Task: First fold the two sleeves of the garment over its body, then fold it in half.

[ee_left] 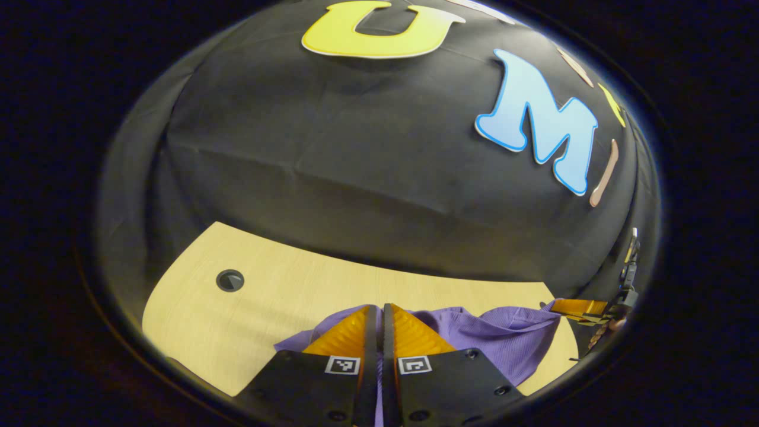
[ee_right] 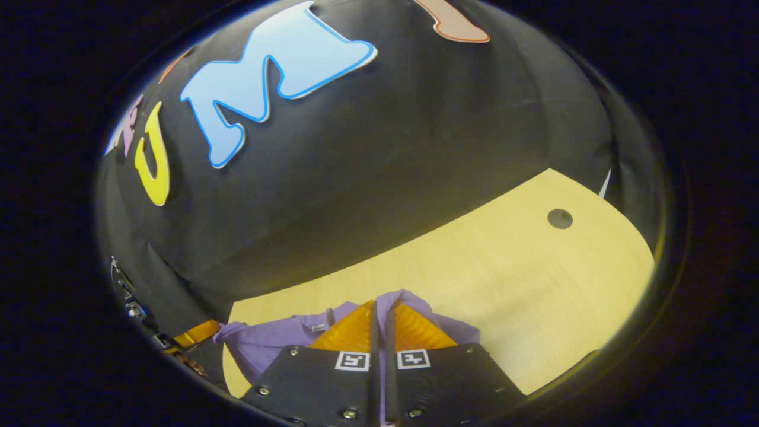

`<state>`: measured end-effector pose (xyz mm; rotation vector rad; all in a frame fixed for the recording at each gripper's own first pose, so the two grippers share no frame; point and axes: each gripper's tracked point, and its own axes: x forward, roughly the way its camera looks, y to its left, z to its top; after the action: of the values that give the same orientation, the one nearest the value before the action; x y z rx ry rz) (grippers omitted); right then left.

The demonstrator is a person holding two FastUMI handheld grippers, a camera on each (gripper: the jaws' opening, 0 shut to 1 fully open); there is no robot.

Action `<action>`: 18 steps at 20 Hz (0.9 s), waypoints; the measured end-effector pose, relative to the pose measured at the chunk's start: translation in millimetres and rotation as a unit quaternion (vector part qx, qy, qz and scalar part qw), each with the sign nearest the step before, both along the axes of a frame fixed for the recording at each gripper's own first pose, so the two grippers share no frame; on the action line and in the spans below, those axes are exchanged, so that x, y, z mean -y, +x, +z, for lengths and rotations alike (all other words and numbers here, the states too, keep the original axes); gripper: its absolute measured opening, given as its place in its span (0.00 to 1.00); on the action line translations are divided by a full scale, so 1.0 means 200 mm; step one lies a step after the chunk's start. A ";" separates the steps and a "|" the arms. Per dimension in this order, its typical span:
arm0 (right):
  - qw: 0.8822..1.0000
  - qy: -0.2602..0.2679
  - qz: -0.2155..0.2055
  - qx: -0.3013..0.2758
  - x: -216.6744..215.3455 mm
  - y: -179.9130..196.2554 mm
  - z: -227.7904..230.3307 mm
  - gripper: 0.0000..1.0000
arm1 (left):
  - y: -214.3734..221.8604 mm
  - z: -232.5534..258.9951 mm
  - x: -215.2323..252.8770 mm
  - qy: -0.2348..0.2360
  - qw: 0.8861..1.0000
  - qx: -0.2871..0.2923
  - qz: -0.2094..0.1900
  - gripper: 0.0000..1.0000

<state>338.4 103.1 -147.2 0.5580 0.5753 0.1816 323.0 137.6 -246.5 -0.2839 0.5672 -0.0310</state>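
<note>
One purple garment (ee_left: 504, 338) lies bunched on the wooden table (ee_left: 284, 296), and we take it as our landmark for everything else. In the left gripper view it sits at the table's near edge, cloth rumpled and partly lifted. In the right gripper view we see the garment (ee_right: 278, 341) again, a small label patch showing on it.

Left gripper (ee_left: 379, 311): we see its fingers drawn almost together, only a thin slit between them, with purple cloth running down that slit, so both fingers pinch the garment's edge. Right gripper (ee_right: 380, 308): same posture, fingers nearly closed with a fold of the garment rising between the tips, pinched there too.

In the left gripper view we spot the right gripper farther off, at the garment's far side by the table edge, touching the cloth. In the right gripper view we spot the left gripper at the garment's opposite end, by the table's edge.

Beyond the garment we see bare tabletop with a round dark grommet hole (ee_left: 230, 280), well apart from the cloth; the same hole (ee_right: 560, 218) shows in the right gripper view. Behind the table hangs the black cloth wall (ee_left: 356, 166).
</note>
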 end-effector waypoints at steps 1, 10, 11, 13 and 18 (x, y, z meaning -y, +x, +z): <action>1.000 -0.004 -0.002 -0.005 0.00 0.01 -0.02 0.03 | 0.01 -0.02 0.00 0.006 1.000 -0.004 0.001 0.10; 0.996 -0.084 -0.013 0.001 0.03 0.05 -0.09 0.03 | 0.07 -0.15 -0.11 0.027 0.998 -0.016 0.047 0.10; 0.996 -0.088 -0.013 0.004 0.03 0.06 -0.08 0.03 | 0.07 -0.18 -0.12 0.039 0.997 -0.023 0.056 0.10; 0.995 -0.100 -0.013 0.008 0.03 0.05 -0.08 0.07 | 0.06 -0.21 -0.14 0.055 0.996 -0.034 0.065 0.08; 0.989 -0.142 -0.001 0.033 0.01 0.00 -0.02 0.23 | 0.08 -0.14 -0.14 0.053 0.996 -0.015 0.071 0.14</action>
<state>337.7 101.0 -150.3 0.2746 0.5257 0.1126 338.6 165.7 -275.0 -0.2213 0.5754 0.1405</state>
